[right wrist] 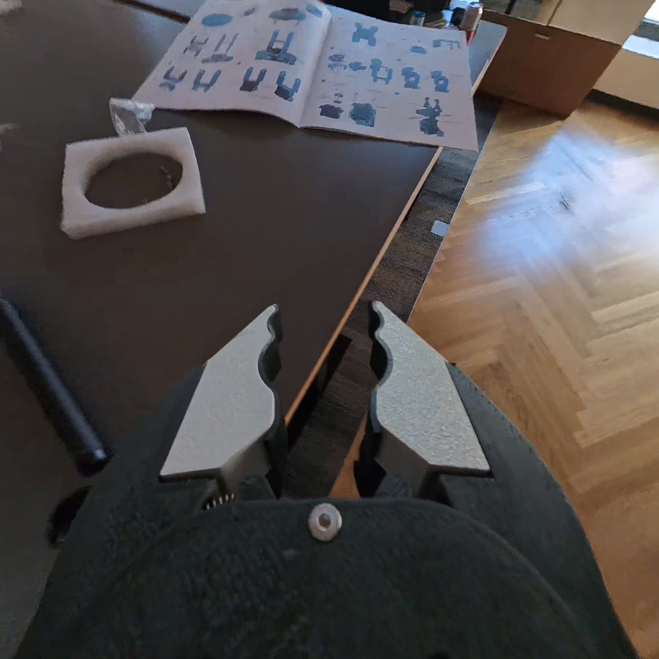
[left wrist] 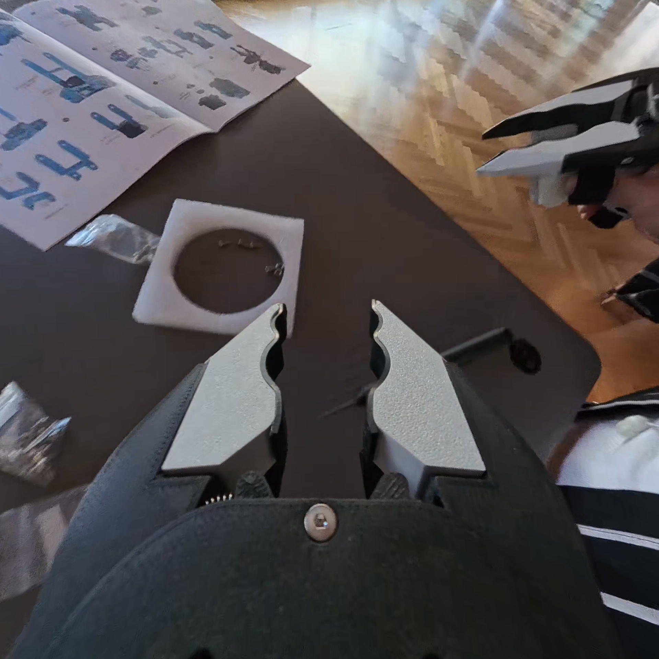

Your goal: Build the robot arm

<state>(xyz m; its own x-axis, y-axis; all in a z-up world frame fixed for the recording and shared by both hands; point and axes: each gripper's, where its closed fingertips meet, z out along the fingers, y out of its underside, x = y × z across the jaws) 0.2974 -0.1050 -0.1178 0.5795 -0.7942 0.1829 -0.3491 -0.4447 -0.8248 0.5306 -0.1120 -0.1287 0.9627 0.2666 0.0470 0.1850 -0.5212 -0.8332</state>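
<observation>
1. Two grippers show, both empty; the left gripper (left wrist: 327, 306) hangs over the dark brown table (left wrist: 356, 199) with its fingers spread wide and nothing between them.
2. Just beyond its left fingertip lies a white foam square (left wrist: 228, 271) with a round hole cut through it; a few small metal bits (left wrist: 274, 268) rest on the table inside the hole.
3. A crumpled clear plastic bag (left wrist: 114, 237) touches the foam's far left corner; beyond that an open instruction booklet (left wrist: 117, 89) with blue and black drawings lies flat.
4. A black crank-shaped tool (left wrist: 499, 347) lies to the right of the left gripper near the table's rounded corner; another clear bag (left wrist: 28, 433) sits at the left edge of the view.
5. The right gripper (right wrist: 324, 306) is held over the table's edge, fingers wide apart, gripping nothing; in the left wrist view it appears off the table, above the wooden parquet floor (right wrist: 535, 321).
6. A black rod (right wrist: 46, 385) lies on the table to its left, apart from its fingers; a cardboard box (right wrist: 549, 57) stands on the floor beyond the table.
</observation>
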